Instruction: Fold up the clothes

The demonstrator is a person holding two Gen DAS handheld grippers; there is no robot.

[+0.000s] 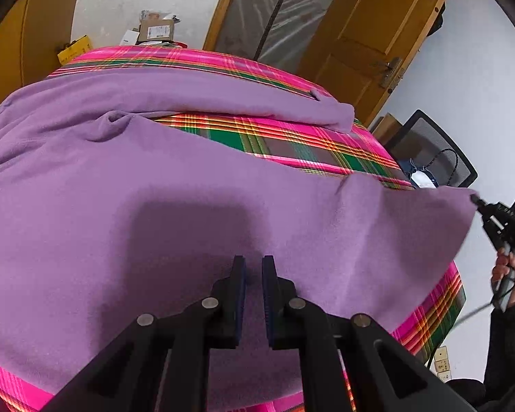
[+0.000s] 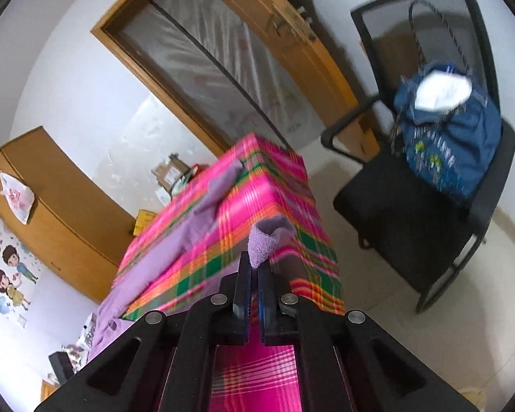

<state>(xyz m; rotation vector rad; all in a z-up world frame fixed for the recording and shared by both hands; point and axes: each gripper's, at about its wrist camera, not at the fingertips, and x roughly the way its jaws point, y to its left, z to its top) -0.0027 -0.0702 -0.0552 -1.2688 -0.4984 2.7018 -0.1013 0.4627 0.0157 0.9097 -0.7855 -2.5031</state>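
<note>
The purple fleece garment [image 1: 195, 185] is lying spread over the plaid-covered table [image 1: 292, 144], directly ahead of both tools. The right gripper [image 2: 254, 269] is clamped on one corner, lifting it. The grip is catching only a small tuft, so the soft, thick fleece is likely slipping out under tension. The left gripper [image 1: 254, 264] is nearly closed over the cloth; whether it is pinching cannot be told.

chair [image 2: 429, 185] motion-blurred; boxes [image 1: 154, 31] too small
</note>
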